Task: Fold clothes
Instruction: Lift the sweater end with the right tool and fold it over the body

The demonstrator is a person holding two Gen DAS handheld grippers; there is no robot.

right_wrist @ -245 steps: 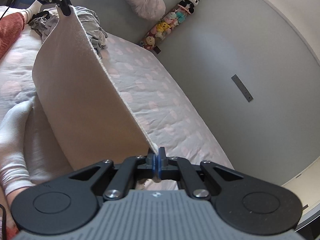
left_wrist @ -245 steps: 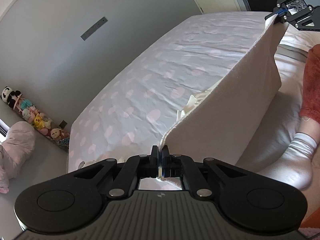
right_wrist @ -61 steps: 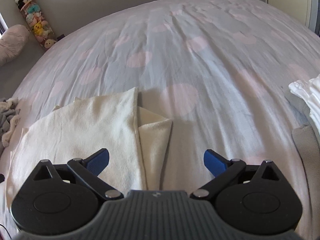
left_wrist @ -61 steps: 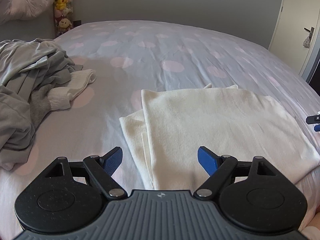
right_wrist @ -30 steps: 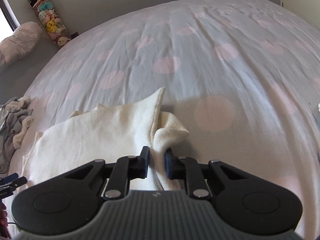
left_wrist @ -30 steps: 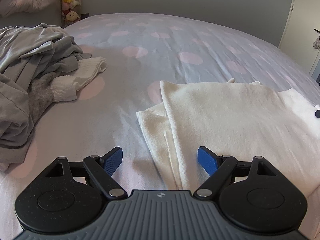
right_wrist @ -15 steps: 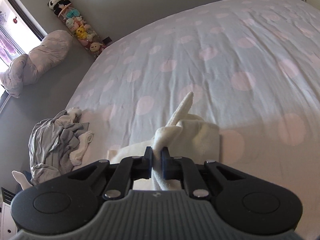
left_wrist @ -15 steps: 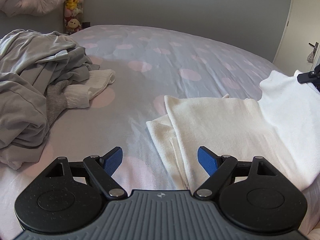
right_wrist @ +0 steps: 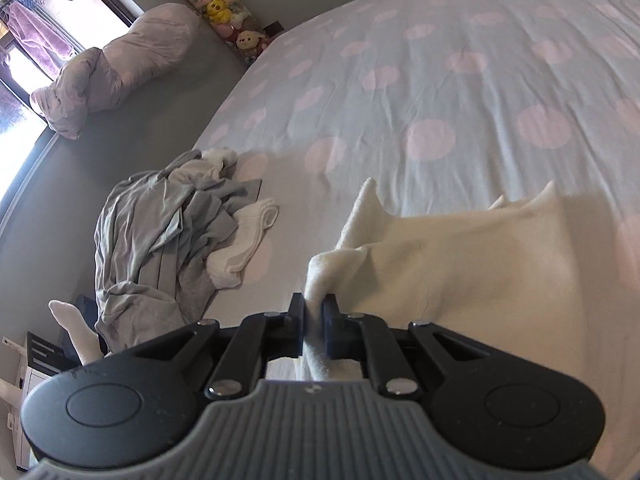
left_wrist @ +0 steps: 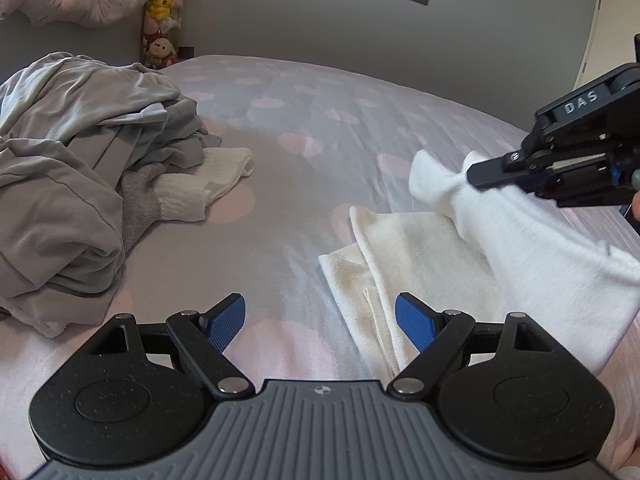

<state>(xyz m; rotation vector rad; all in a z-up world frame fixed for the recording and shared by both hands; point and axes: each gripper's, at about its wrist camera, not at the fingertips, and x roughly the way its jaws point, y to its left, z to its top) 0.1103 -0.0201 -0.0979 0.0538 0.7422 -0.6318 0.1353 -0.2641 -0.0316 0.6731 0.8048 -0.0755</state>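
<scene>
Right claw [right_wrist: 315, 310] clenches cream garment [left_wrist: 432, 240]; left claw [left_wrist: 320, 322] released, grey clothes pile [left_wrist: 80, 184] nearby.

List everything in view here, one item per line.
Towel: one, cream, folded on the bed, one end lifted in the right gripper.
Clothes pile: one heap, grey, on the bed left of the towel.
White garment: one, ribbed, at the pile's edge.
Bed: one, pale cover with pink dots.
Plush toys: a stacked column, mixed colours, against the wall beyond the bed.
Duvet bundle: one, pale pink, on the floor by the window.
Door: one, white, far right.
Left gripper: black with blue pads, open, empty, above the towel's near end.
Right gripper: black, shut on the towel.
</scene>
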